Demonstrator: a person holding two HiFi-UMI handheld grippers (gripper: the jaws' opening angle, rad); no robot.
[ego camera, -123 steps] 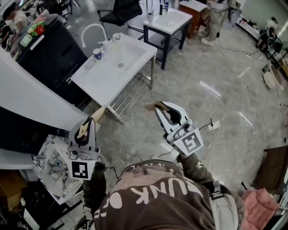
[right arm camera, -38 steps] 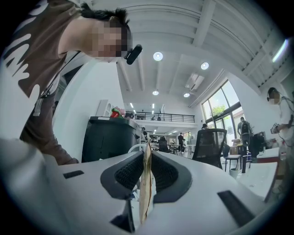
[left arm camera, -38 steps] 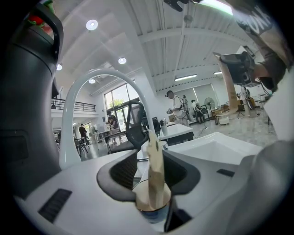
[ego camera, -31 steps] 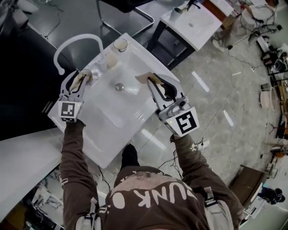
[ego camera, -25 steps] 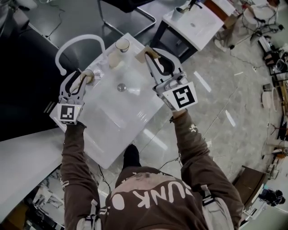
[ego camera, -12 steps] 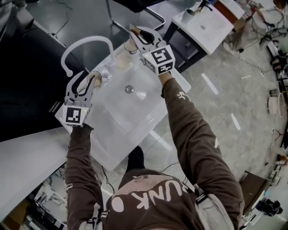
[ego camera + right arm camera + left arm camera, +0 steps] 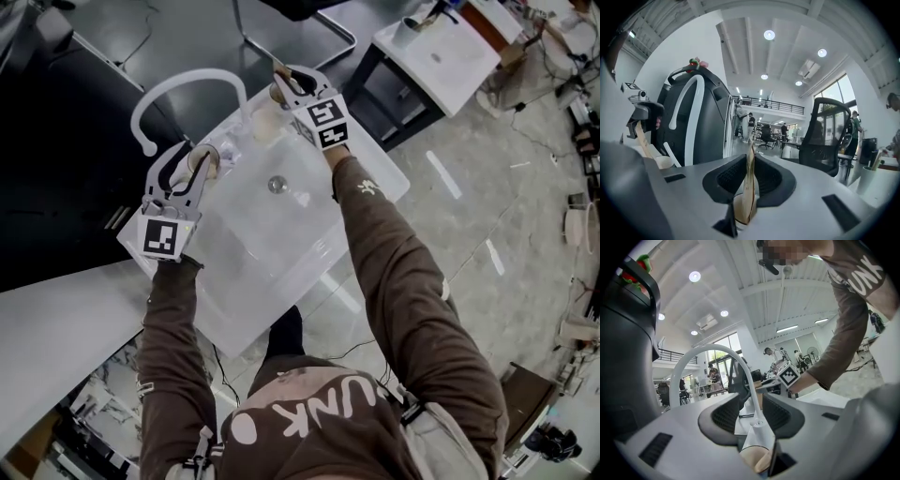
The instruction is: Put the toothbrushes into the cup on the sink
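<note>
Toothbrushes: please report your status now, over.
Right tool shut on thin tan stick, likely a toothbrush, at sink's far edge. Left tool by faucet, tan piece low between its jaws, grip unclear. Nothing seen in the way.

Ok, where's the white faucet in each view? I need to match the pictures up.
Head view: the faucet is upper left, a white arch.
Left gripper view: centre, a tall arch rising from the bottom middle.
Right gripper view: left of centre, white against something dark.
Shared landmark: the black office chair, top centre in the head view, just behind the faucet in the left gripper view, at right in the right gripper view.
</note>
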